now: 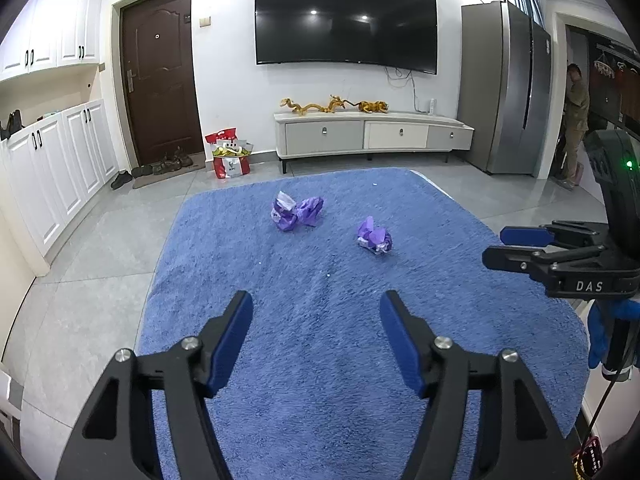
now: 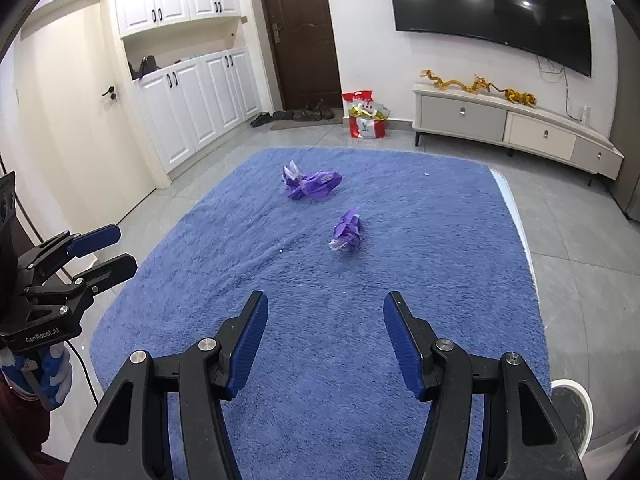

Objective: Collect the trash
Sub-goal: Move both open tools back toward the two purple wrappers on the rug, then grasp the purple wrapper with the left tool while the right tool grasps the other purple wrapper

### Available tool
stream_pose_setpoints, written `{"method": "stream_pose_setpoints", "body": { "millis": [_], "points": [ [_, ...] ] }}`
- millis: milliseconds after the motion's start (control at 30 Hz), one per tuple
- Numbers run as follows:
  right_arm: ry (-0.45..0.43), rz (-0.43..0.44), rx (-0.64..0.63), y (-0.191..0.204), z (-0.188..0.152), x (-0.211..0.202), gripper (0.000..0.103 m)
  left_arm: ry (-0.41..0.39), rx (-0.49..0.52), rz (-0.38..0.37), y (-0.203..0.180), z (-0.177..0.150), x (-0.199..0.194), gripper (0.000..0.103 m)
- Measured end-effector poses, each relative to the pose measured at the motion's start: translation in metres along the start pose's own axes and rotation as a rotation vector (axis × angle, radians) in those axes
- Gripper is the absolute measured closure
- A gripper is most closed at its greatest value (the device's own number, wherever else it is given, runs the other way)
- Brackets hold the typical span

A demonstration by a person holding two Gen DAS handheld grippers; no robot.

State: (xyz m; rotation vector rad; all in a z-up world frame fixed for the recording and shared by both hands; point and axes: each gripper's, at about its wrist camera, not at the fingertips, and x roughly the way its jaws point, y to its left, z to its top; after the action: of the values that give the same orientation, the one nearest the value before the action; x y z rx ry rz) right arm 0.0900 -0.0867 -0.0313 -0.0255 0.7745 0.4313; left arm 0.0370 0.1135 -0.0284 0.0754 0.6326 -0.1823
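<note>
Open blue cloth (image 2: 420, 240) lies ahead of both tongs; only two crumpled purple wrappers (image 2: 347, 232) (image 2: 312, 184) interrupt it

Room: white walls; floor (image 1: 100, 248) of large grey glossy tiles. Dark brown entry door (image 1: 160, 76) with shoes (image 1: 164, 164) on the mat before it. White cabinets (image 2: 192, 108), upper and lower, left of the door, with an open shelf between. Large black wall-mounted TV (image 1: 344, 20), reflecting ceiling lights. Below it, a low white TV stand (image 1: 372, 134) with 3 drawers, carrying golden dragon and tiger figurines (image 1: 332, 106). Red-and-white bag (image 1: 230, 156) on the floor between door and stand. Grey 2-door refrigerator (image 1: 508, 92) at right. Blue shaggy cover (image 1: 320, 320) over the foreground surface.
</note>
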Motion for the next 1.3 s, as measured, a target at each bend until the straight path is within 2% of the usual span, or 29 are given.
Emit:
{"method": "stream_pose_setpoints", "body": {
  "millis": [433, 600, 700, 800, 1000, 1133, 1267, 1300],
  "points": [
    [0.041, 0.008, -0.015, 0.003, 0.008, 0.025, 0.043, 0.051, -0.024, 0.001, 0.01, -0.006, 0.028, 0.038],
    [0.071, 0.001, -0.024, 0.0, 0.016, 0.046, 0.043, 0.06, -0.076, -0.036, 0.027, 0.004, 0.053, 0.038],
    [0.08, -0.008, -0.025, -0.005, 0.022, 0.063, 0.043, 0.066, -0.124, -0.06, 0.046, 0.019, 0.086, 0.036],
    [0.09, -0.006, -0.014, -0.009, 0.029, 0.083, 0.043, 0.059, -0.133, -0.042, 0.058, 0.036, 0.121, 0.03],
    [0.098, -0.007, 0.039, -0.022, 0.043, 0.133, 0.043, 0.123, -0.216, -0.1, 0.073, 0.077, 0.222, 0.03],
    [0.103, -0.015, 0.067, -0.027, 0.048, 0.159, 0.042, 0.16, -0.279, -0.089, 0.075, 0.089, 0.271, 0.03],
    [0.112, -0.024, 0.068, -0.03, 0.052, 0.178, 0.042, 0.187, -0.345, -0.103, 0.081, 0.09, 0.297, 0.031],
    [0.111, -0.023, 0.069, -0.03, 0.052, 0.181, 0.042, 0.193, -0.366, -0.115, 0.083, 0.089, 0.301, 0.035]
  ]
}}
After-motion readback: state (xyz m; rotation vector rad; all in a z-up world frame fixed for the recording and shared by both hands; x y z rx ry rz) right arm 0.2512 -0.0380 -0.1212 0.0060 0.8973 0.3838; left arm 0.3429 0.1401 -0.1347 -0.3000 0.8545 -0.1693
